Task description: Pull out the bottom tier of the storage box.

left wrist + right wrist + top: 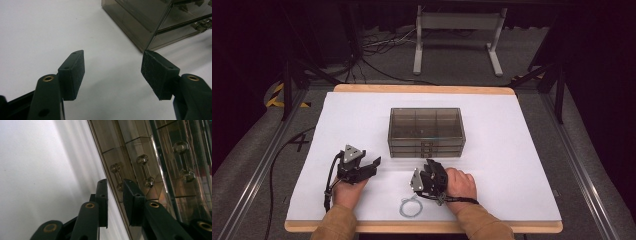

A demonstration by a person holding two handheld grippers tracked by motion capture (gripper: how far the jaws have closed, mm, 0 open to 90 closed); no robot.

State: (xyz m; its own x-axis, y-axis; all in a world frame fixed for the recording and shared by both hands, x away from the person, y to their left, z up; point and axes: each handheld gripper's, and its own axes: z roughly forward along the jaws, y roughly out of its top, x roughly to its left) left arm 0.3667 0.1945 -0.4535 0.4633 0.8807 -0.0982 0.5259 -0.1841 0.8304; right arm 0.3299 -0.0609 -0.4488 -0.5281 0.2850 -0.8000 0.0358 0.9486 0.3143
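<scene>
From the high view we see a smoked clear plastic drawer box (426, 132) standing near the middle of the white table (522, 165), three shallow drawers stacked under a divided top. Our right gripper (430, 169) sits just in front of the lowest drawers, its tips right at the box front; we cannot tell here how its jaws stand. Our left gripper (371, 164) rests on the table to the left of the box front, apart from it, jaws spread. A small loop of grey cord (410, 206) lies near the table's near edge, between our hands

In the left gripper view, the left gripper (113, 72) has its jaws wide apart with nothing between them, and the box's lower corner (146, 47) lies just beyond the right-hand pad

In the right gripper view, the right gripper (116, 202) has its jaws a narrow gap apart, clamped on nothing. Three dumbbell-shaped drawer handles show on the box front, and the nearest handle (117, 176) lies just past the tips, roughly in line with the gap

We judge the box light, stiff and smooth, so it may slide on the table when a drawer is pulled. The handle's thin bar between its two knobs looks the place to pinch, and the free gripper could steady the box's side
</scene>
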